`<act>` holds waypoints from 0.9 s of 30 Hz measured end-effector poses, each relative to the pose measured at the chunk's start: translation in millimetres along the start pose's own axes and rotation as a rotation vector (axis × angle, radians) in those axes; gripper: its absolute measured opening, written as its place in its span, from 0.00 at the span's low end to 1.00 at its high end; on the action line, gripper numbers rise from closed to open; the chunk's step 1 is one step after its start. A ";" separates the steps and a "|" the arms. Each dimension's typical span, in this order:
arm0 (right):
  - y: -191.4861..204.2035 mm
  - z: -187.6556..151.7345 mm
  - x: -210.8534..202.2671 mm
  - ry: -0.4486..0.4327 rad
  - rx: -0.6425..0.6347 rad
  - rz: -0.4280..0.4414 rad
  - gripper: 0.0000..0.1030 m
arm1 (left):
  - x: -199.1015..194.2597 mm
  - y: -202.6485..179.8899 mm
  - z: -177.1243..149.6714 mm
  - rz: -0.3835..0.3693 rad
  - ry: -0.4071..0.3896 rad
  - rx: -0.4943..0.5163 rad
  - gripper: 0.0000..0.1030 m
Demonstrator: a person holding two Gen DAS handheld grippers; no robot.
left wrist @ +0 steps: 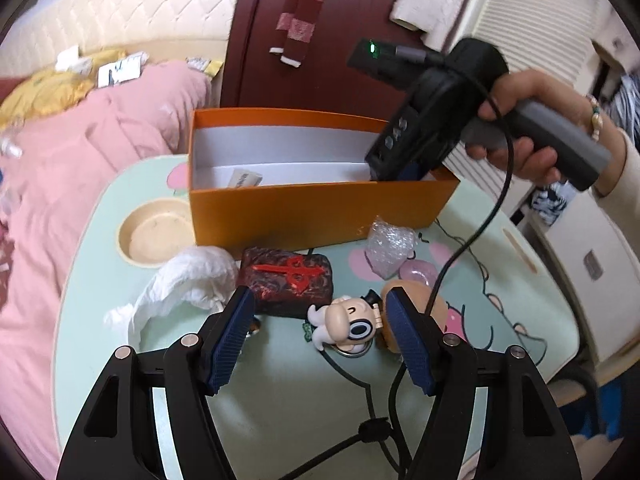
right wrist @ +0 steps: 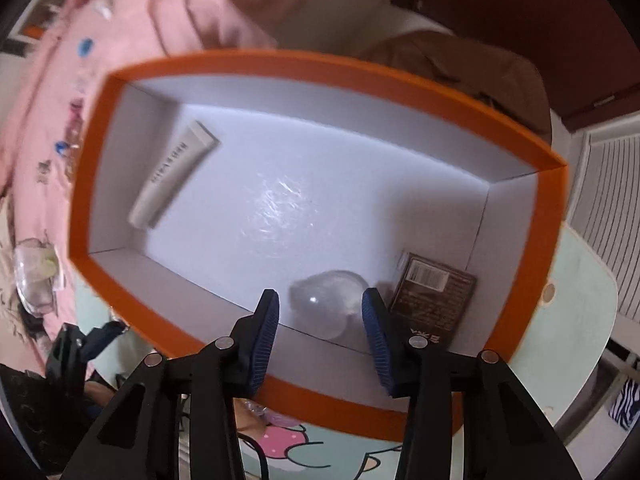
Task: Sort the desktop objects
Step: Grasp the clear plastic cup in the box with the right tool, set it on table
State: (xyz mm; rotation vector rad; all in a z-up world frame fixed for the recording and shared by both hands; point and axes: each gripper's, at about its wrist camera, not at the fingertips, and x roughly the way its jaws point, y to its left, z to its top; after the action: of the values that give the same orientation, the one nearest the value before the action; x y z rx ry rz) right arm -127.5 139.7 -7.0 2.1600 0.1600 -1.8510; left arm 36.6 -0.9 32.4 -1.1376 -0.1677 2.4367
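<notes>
An orange box [left wrist: 320, 208] with a white inside stands at the back of the table. My left gripper [left wrist: 320, 300] is open and empty, low over a dark red block [left wrist: 286, 282] and a small cartoon figure [left wrist: 346, 322]. My right gripper [right wrist: 320, 300] is open above the box [right wrist: 536, 276], over a clear round object [right wrist: 328, 300] on the box floor, apart from it. A cream tube [right wrist: 172, 176] and a brown packet [right wrist: 432, 296] also lie in the box. In the left wrist view the right gripper's tips [left wrist: 396, 172] dip into the box.
On the mint table [left wrist: 280, 380] lie crumpled white tissue [left wrist: 188, 276], a bubble-wrap piece [left wrist: 390, 240], a tan round thing [left wrist: 430, 300] and a sunken cup holder [left wrist: 154, 232]. A black cable [left wrist: 460, 256] hangs across the table. A pink quilt [left wrist: 60, 168] lies left.
</notes>
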 end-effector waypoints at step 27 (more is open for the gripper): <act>13.5 -169.2 -40.5 -0.612 0.040 0.034 0.35 | -3.0 -3.9 -4.8 0.097 0.051 -0.038 0.67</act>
State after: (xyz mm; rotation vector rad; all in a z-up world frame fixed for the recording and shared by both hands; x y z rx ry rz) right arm 29.8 180.2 56.9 1.5076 -0.0462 -2.4035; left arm 43.2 0.9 32.4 -1.2501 -0.1474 2.4956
